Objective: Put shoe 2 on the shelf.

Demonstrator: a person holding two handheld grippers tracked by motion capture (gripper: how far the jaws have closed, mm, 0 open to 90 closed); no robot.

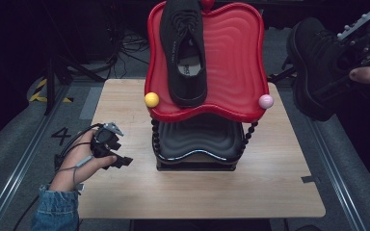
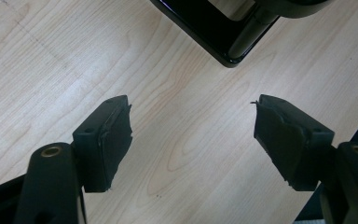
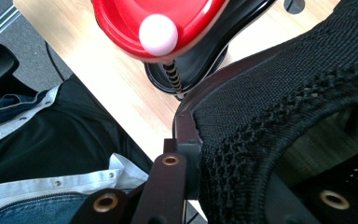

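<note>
A black knit shoe (image 1: 185, 53) lies lengthwise on the left half of the red top tray (image 1: 231, 57) of a two-tier stand. A second black shoe (image 1: 313, 67) hangs in the air beyond the table's right edge, and my right gripper (image 1: 339, 62) is shut on it. In the right gripper view the jaws of that gripper (image 3: 223, 163) pinch the shoe's knit side wall (image 3: 270, 102). My left gripper (image 1: 120, 154) is low over the wooden table (image 1: 197, 192), left of the stand. Its jaws (image 2: 193, 126) are open, with bare wood between them.
Under the red tray sits a black lower tray (image 1: 197, 137) on beaded posts. A yellow ball (image 1: 151, 99) and a pink ball (image 1: 266, 101) cap the red tray's front corners. The stand's base corner (image 2: 223, 42) lies just ahead of the left jaws. Grey floor with rails surrounds the table.
</note>
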